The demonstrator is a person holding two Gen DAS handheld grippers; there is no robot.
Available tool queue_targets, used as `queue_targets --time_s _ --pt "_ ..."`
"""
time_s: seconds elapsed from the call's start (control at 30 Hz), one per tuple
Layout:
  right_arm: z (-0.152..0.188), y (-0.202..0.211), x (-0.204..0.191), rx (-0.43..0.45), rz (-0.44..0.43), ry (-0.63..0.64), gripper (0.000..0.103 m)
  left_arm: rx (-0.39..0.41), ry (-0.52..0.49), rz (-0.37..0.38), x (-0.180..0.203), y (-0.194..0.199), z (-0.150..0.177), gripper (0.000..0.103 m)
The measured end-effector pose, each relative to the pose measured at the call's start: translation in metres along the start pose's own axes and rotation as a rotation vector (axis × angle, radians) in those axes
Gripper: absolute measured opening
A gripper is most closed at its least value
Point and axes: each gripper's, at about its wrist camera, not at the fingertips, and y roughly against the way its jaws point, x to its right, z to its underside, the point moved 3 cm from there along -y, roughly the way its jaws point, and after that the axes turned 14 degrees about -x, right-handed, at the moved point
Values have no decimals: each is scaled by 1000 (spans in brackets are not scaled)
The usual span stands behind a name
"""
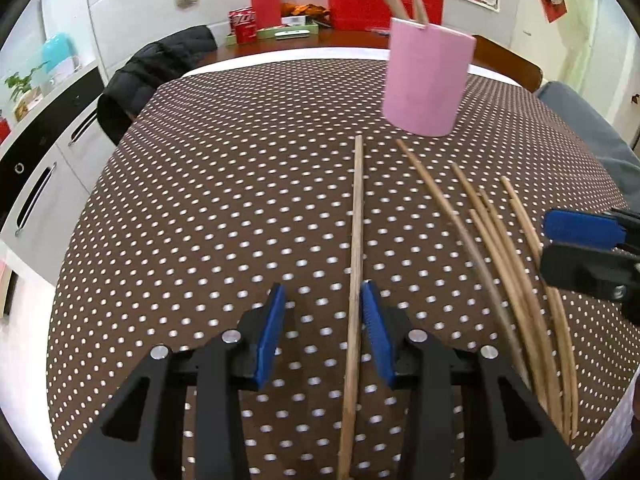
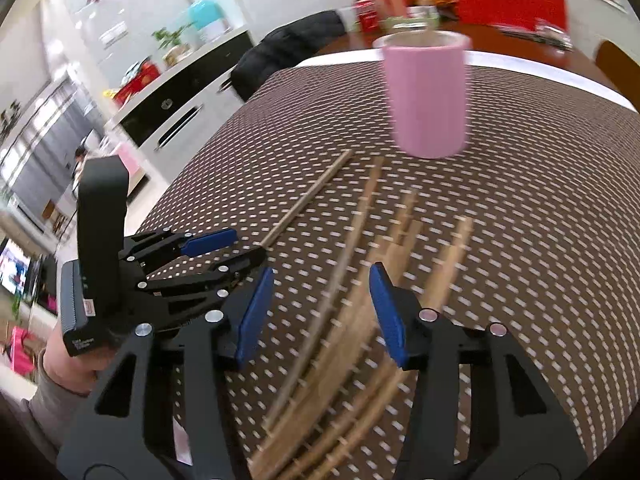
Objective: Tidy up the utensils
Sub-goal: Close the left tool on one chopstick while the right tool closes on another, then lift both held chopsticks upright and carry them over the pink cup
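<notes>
Both grippers' jaws stand apart, the left gripper [image 1: 323, 334] straddling one chopstick [image 1: 356, 240], the right gripper [image 2: 322, 312] over the loose chopsticks [image 2: 360, 320] near the pink cup [image 2: 426, 100].

Pink cup [image 1: 424, 84] on brown white-dotted tablecloth [image 1: 224, 208].

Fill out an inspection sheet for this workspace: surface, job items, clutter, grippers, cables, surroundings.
Surface: table under a brown polka-dot cloth.
Job's things: pink cup standing upright with chopsticks in it; single chopstick lying apart; loose chopstick bundle lying to its right.
Clutter: nothing seen on the cloth; red boxes and cans on the far desk.
Grippers: left hand-held gripper open, the single chopstick between its pads, against the right pad only. Right hand-held gripper open over the bundle, not clamped.
Cables: nothing seen.
Surroundings: black jacket on a chair, white cabinets, certificates on the wall.
</notes>
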Motion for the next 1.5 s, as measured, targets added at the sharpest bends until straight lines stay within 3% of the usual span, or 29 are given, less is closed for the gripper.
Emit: queue_targets --time_s 0.17,0.33,0.53,0.63,0.7,0.77,0.83,1.03,1.3,1.5 --pt "-9 -24 -2 -60 59 -7 37 -3 -27 2 -1 -2 -1 40" --pt "-10 -43 8 -112 111 -46 35 -9 -66 -7 2 -5 -6 41" --pt "-25 -50 0 -111 190 -28 31 -32 -135 -21 9 -13 -30 41" --pt "-33 -55 -4 -109 231 -7 24 -52 -139 25 8 -19 -41 40" --pt "-36 -56 -3 -107 267 4 11 -55 -163 50 10 -20 -45 20" --pt "-36 -55 1 -105 241 1 10 -52 -192 45 16 -20 -45 7" --pt "-29 -47 11 -92 211 -12 9 -41 -185 38 17 -20 -45 6" --pt "-15 -17 22 19 79 -46 8 21 -39 126 -3 -8 -40 6" --pt "-9 24 34 187 -7 -84 8 221 83 185 -14 39 -38 6" --pt "-1 57 36 298 -27 -81 7 344 99 213 -7 70 -37 6"
